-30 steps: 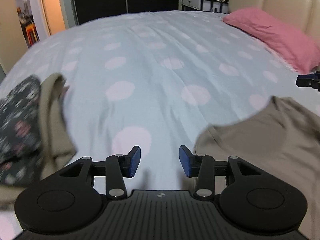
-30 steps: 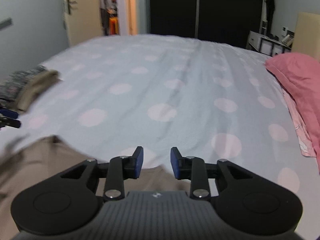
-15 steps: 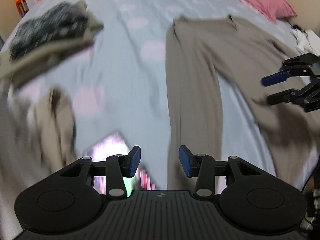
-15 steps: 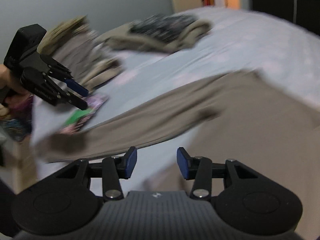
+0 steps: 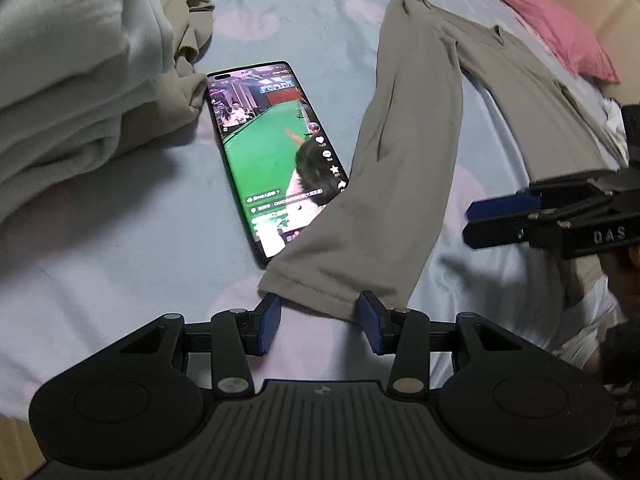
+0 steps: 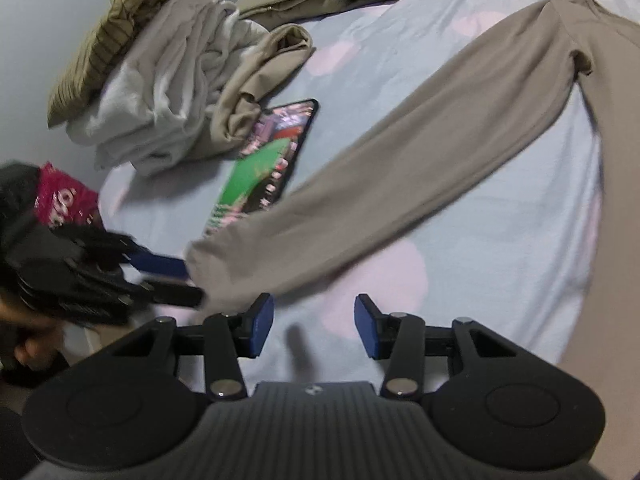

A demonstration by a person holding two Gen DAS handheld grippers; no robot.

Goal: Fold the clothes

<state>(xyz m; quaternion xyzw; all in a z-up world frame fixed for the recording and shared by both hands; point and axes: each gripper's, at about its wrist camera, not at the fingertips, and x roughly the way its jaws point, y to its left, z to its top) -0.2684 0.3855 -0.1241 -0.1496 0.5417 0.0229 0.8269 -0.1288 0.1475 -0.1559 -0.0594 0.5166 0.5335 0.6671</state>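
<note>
- While the left gripper (image 5: 318,322) points down at the bed sheet (image 5: 120,248), its jaws stand apart, and the cuff of the tan shirt sleeve (image 5: 404,184) lies between the tips. The pads do not press on it. A lit phone (image 5: 272,152) lies at 11 o'clock from the cuff, and the sleeve covers its near corner. A heap of pale clothes (image 5: 68,72) sits at 10 o'clock. A pink pillow (image 5: 548,20) lies at 1 o'clock. The right gripper (image 5: 500,216) shows at 3 o'clock.
- Seen from the right wrist, the right gripper (image 6: 314,330) has just been opening; only sheet lies between its jaws. The sleeve (image 6: 400,176) runs from 9 o'clock up to 1 o'clock. The left gripper (image 6: 176,276) sits at the cuff, at 9 o'clock. The phone (image 6: 264,168) lies at 11 o'clock, beside the clothes heap (image 6: 160,92).
</note>
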